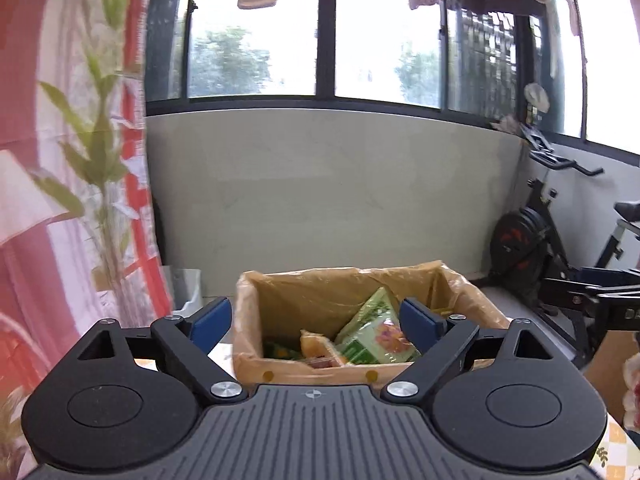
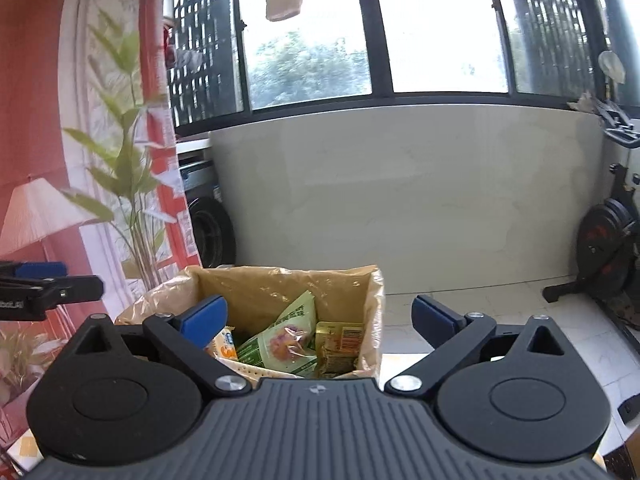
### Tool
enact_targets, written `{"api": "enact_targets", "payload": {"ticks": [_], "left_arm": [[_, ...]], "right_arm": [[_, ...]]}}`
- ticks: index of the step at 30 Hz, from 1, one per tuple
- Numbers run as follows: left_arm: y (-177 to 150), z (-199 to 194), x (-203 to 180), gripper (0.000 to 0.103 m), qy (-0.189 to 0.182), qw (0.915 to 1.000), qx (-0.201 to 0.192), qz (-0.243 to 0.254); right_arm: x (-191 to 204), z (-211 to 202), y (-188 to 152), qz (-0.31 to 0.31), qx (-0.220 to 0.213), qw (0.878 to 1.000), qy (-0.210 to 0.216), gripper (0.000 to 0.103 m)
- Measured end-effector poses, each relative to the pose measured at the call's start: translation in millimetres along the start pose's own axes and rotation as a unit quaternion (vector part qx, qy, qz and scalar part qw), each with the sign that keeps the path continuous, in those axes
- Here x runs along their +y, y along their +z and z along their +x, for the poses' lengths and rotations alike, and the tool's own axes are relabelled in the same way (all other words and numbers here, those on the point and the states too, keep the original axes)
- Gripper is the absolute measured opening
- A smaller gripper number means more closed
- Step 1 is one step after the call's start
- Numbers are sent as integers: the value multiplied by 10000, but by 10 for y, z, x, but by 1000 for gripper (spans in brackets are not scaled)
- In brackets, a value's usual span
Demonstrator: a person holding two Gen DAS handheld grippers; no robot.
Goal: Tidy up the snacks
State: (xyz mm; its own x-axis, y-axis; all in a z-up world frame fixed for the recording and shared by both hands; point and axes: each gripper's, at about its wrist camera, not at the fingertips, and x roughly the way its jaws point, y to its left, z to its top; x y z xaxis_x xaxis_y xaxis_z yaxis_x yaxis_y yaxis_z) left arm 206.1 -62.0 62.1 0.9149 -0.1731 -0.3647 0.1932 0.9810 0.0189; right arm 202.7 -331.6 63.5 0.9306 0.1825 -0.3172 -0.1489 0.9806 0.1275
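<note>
Both grippers stand wide open and empty, near side of the box (image 1: 320, 372). The left gripper (image 1: 316, 322) and right gripper (image 2: 320, 320) look down into it; a green packet (image 2: 284, 340) lies inside among other snacks.

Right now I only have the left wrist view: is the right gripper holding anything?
Observer: No. The right gripper is open, with nothing between its pads, and it points at the lined cardboard box.
Operator: What lies in the box's right corner, behind my finger?
Observer: A yellow packet with a barcode label, beside the green packet.
Operator: Anything against the near wall?
Observer: A white perforated edge, perhaps a basket; I cannot tell more.
</note>
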Motion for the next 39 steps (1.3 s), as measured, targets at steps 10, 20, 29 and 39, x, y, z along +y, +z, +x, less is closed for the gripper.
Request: {"api": "enact_targets", "payload": {"ticks": [10,20,29,39], "left_arm": [[-45,-278,154,92,469,9987,30,-220],[-128,-393,294,92,686,9967,5,-431],[-146,-378,276,92,655,9970,24,-418],[-145,-390,239,92,630,9975,12,-323]], "right_arm": [[103,-272,-60,4,7,10000,50,103],[164,-344,-127,217,26,9998,23,103],[207,-327,-120,165,39,9999,-7,103],[241,-324,-138,102,76,9999,1,103]]}}
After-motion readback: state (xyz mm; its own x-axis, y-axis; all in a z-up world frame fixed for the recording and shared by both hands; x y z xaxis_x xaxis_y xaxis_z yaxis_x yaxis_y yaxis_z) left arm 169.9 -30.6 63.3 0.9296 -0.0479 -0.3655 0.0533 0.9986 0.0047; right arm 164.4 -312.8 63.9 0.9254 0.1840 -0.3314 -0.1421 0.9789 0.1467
